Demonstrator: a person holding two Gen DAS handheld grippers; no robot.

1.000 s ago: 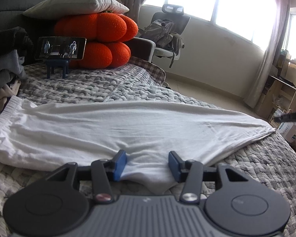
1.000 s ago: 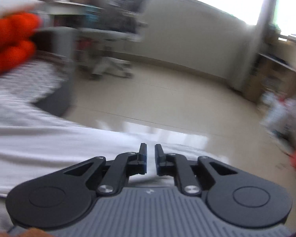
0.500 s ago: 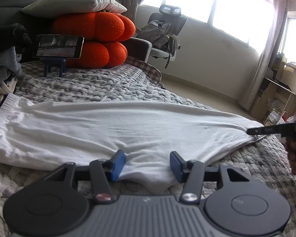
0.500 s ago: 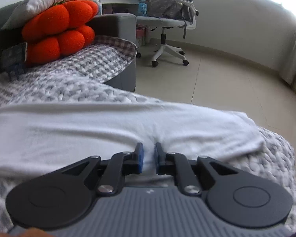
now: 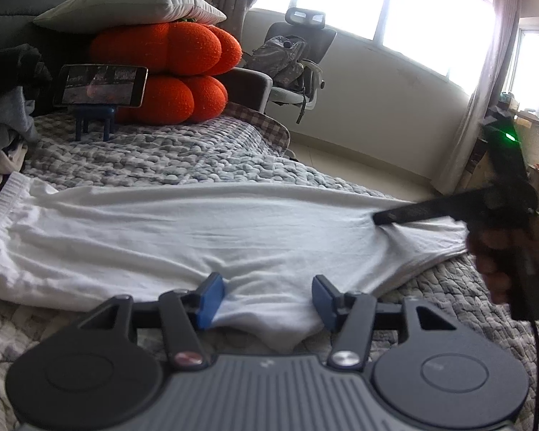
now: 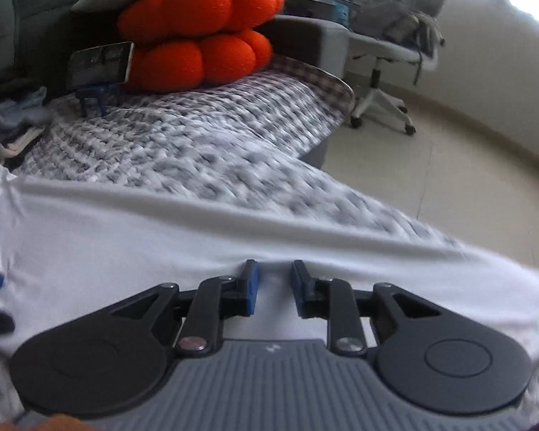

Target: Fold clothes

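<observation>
From the left wrist view, our left gripper [image 5: 266, 301] waits with fingers spread around the near hem of the white garment [image 5: 197, 237], which lies flat across the bed [image 5: 183, 158]; we should pinch a full layer before lifting. From the right wrist view, our right gripper [image 6: 273, 289] has just been opening, its fingers parted over the cloth without pressing it; we should smooth toward the free end.

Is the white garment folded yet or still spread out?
Spread out: the white garment lies long and flat across the quilt, no fold over itself visible.
</observation>
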